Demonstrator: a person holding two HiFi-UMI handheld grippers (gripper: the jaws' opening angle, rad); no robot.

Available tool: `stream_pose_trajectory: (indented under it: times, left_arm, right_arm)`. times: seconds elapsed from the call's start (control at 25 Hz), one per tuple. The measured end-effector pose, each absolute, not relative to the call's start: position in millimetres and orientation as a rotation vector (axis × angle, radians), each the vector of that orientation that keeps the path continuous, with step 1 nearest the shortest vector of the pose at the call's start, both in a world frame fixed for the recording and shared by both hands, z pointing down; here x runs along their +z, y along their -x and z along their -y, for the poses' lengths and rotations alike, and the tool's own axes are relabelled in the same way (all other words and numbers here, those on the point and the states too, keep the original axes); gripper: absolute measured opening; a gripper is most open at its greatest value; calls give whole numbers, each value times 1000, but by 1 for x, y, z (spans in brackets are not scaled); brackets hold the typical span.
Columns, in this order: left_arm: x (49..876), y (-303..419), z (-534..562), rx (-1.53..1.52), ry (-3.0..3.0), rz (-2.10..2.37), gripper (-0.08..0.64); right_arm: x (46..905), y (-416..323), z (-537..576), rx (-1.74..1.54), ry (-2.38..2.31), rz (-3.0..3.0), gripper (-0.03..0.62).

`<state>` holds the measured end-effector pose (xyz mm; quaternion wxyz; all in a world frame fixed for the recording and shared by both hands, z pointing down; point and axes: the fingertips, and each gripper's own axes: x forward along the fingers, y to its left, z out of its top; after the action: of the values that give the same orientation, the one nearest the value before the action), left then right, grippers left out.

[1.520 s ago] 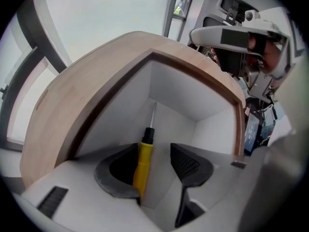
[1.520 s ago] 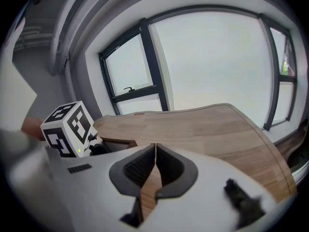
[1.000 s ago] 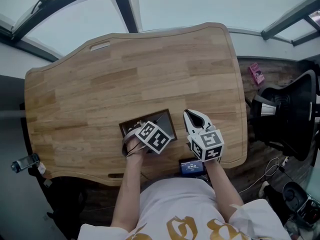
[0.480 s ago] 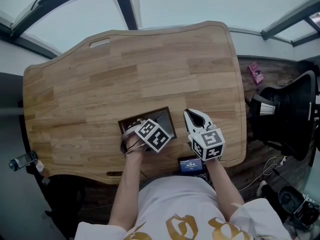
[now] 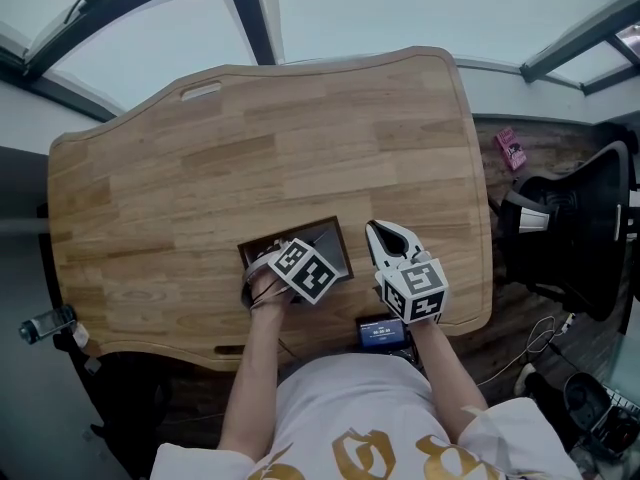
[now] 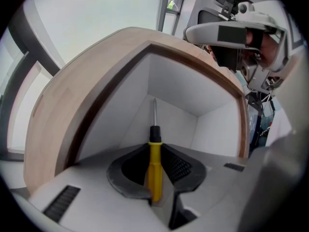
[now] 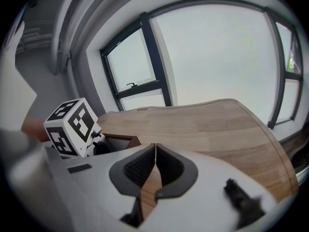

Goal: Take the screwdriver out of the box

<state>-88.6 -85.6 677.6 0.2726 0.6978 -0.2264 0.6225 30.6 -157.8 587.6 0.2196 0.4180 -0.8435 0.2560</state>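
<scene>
Left tongs point(image 6: 155, 153) have just been closing and now clamp the screwdriver point(image 6: 154, 166) by its yellow handle, inside the box point(image 6: 120, 105). Grasp looks made, lift-out not yet done. Right tongs point(image 7: 155, 153) are together, empty, over the tabletop point(image 7: 207, 124).

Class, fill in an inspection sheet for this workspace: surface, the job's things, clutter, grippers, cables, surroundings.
Surface: wooden table, light planks.
Job's things: yellow-handled screwdriver inside the white-walled box, not yet lifted out.
Clutter: small dark device with a lit screen at the table's near edge.
Grippers: left gripper reaches into the box; its jaws have just been closing and grip the screwdriver's handle. Right gripper is shut and empty, beside the box.
Cables: loose cables on the floor at the right.
Surroundings: office chair, pink item on the floor, large windows.
</scene>
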Motion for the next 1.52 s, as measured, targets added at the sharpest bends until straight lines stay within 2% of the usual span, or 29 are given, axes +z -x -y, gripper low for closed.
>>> stream_pose_trajectory:
  times: [0.76, 1.52]
  left_arm:
    - [674, 86, 85, 1680, -1914, 628, 77]
    - [642, 84, 88, 1541, -2010, 733, 77]
  right_arm:
    - [567, -39, 155, 668, -1213, 2356, 32]
    - [547, -33, 151, 638, -1221, 2392, 32]
